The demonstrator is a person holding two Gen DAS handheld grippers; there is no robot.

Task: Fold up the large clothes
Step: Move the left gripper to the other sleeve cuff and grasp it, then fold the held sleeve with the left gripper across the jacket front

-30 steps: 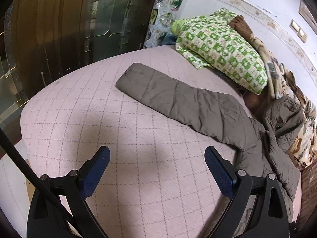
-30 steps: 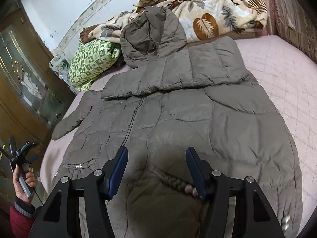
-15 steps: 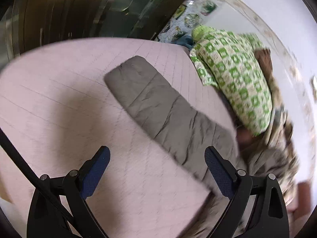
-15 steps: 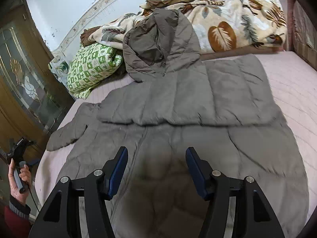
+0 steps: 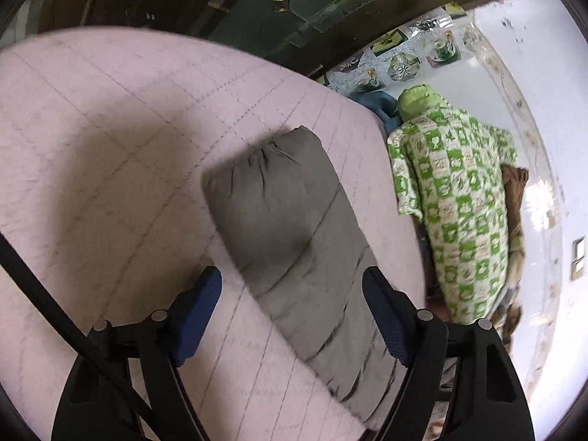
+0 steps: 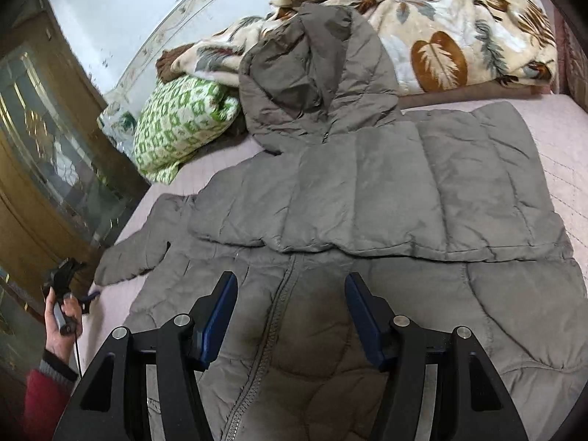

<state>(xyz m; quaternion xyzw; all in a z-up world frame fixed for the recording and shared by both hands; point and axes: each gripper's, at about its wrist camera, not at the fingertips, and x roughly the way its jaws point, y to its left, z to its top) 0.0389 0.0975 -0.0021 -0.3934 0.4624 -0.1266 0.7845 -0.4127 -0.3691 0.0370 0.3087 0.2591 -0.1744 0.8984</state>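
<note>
Moved in over the flat sleeve (image 5: 290, 242) of the grey-brown quilted hooded jacket (image 6: 367, 198) near the left edge of the pink quilted bed (image 5: 110, 139): left gripper (image 5: 292, 316), jaws closing, sleeve between them, not pinched. Right gripper (image 6: 288, 316) part open, empty, above the jacket's zipper at the bed's middle.

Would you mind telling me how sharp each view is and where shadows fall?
Left wrist view: motion-blurred, with a broad shadow on the pink bedspread beside the jacket sleeve. Right wrist view: sharp, fisheye-bent at the edges, a dark shadow on the grey jacket between the fingers.
</note>
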